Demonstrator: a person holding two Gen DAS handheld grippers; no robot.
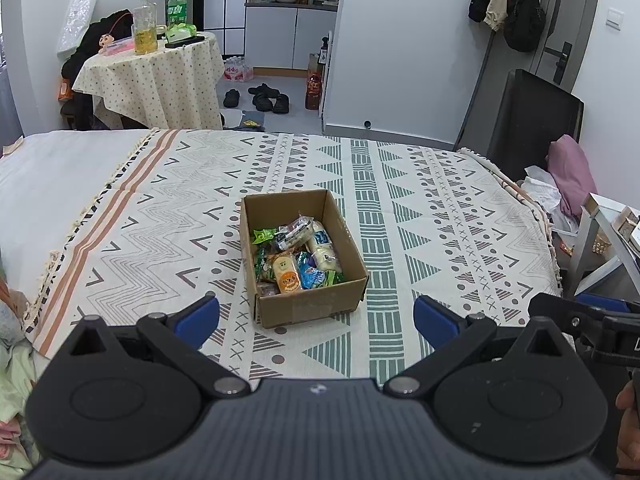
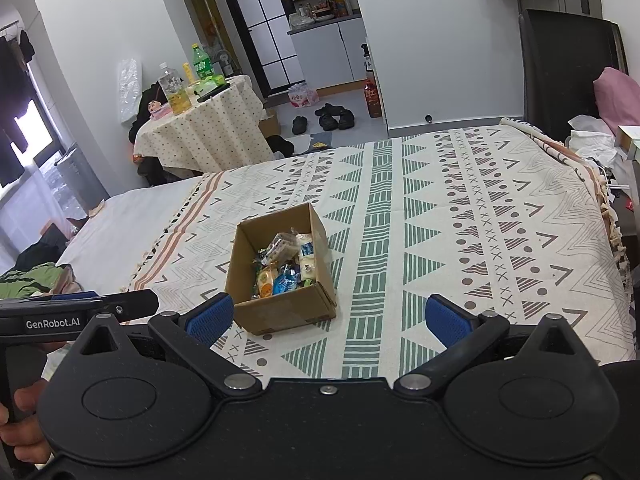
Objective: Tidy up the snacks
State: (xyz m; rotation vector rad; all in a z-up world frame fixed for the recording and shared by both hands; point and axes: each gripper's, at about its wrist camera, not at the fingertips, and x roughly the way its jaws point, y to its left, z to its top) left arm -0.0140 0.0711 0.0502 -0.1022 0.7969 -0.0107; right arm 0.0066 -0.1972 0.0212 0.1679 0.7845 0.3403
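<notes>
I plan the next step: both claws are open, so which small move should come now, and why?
Probably nothing more: the open brown cardboard box already holds the wrapped snacks, none show on the patterned cloth, and left claw and right claw are empty.

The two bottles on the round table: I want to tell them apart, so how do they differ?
The green bottle is tinted green with a green label; the clear bottle is see-through with yellow liquid low inside. The green bottle stands farther back, the clear bottle nearer the tablecloth edge. Both stand upright, capped.
</notes>
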